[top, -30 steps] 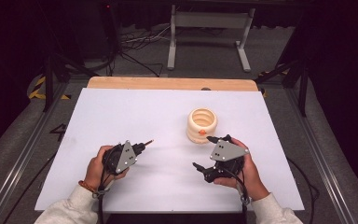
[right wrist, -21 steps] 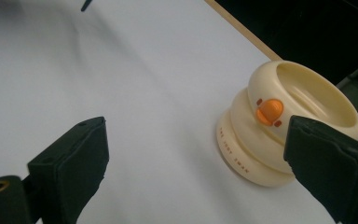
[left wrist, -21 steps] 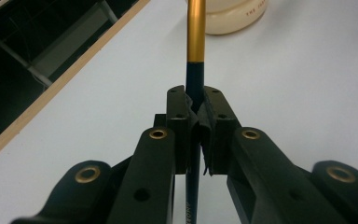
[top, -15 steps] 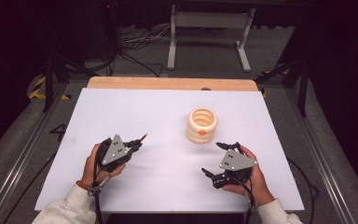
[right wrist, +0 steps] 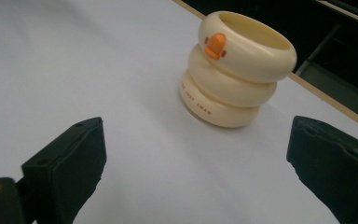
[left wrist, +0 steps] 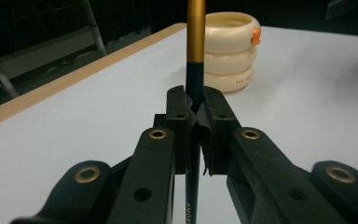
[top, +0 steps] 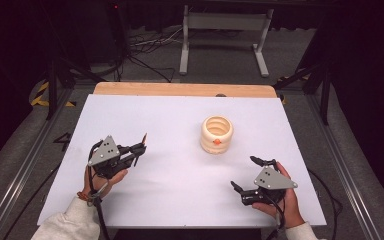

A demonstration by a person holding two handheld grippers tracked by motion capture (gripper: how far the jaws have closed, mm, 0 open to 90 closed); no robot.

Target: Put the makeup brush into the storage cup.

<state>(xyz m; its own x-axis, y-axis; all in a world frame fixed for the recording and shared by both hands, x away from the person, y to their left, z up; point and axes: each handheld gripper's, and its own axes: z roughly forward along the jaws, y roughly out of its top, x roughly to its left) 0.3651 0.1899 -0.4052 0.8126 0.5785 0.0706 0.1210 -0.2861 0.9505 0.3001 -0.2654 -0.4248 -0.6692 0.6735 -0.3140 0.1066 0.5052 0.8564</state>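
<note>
My left gripper (left wrist: 196,126) is clenched on a dark pencil (left wrist: 196,32) with a gold end, aimed at the cream duck-shaped holder (top: 216,134) standing mid-tabletop (top: 170,120). My right gripper (top: 252,174) is released, its jaws wide and holding nothing, near the holder. The risk: the pencil pivots in the thin grip, or clips the rim and tips the holder. On the holder's base I read "SWAN"; the pencil's lettering is cut off.

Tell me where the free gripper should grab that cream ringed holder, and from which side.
Judging by its shape, take the cream holder across its outer wall, in a groove between two bulging rings, where the pads would be least likely to slide. It stands upright and alone on the white table, so the open right gripper, already facing it, could come in level from the near side.
</note>
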